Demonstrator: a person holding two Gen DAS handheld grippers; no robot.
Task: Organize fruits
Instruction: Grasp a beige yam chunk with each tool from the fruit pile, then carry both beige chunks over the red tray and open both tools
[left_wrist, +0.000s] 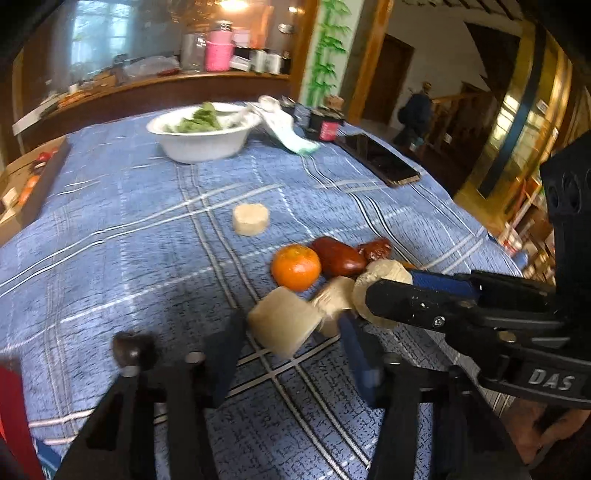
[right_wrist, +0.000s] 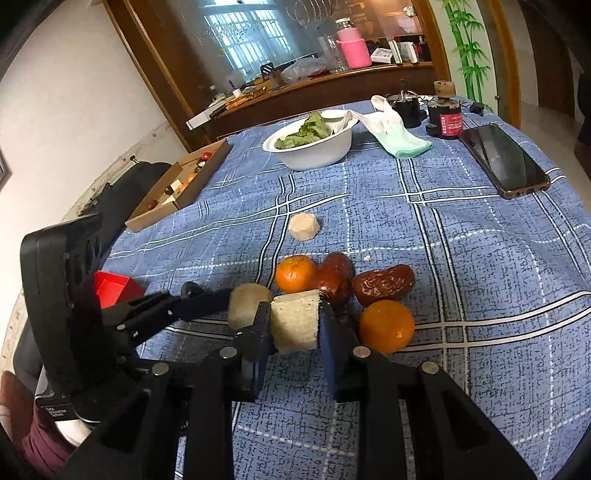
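A blue plaid cloth (right_wrist: 461, 280) covers the bench, with a wood-framed mirror and a cluttered shelf behind it.

Nearest in the right wrist view, the right gripper (right_wrist: 293, 328) has its fingers clamped on a pale cut chunk (right_wrist: 295, 325), pressed at both sides. Just to its left, the left gripper (right_wrist: 236, 301) reaches in from the side with a second pale chunk (right_wrist: 248, 304) at its tip. In the left wrist view that gripper's fingers (left_wrist: 225, 354) are blurred and stand to either side of this chunk (left_wrist: 282, 321); whether they pinch it or stand apart I cannot tell.

The two chunks touch or nearly touch. Just right of the right gripper lies an orange (right_wrist: 387, 325). Behind it sit two dark red dates (right_wrist: 384, 283), the other one (right_wrist: 334, 280) touching a second orange (right_wrist: 295, 273). All these fruits form one tight cluster near the middle of the bench.

Farther back, apart from the cluster, a third pale chunk (right_wrist: 303, 227) lies alone. Beyond it stands a white bowl (right_wrist: 314, 153) holding green leaves, with a white and green sock (right_wrist: 397, 138) draped from its rim. A phone (right_wrist: 504, 160) lies to the right, a flat cardboard box (right_wrist: 181, 184) at the left edge, and a red box (right_wrist: 116, 288) near the left gripper.
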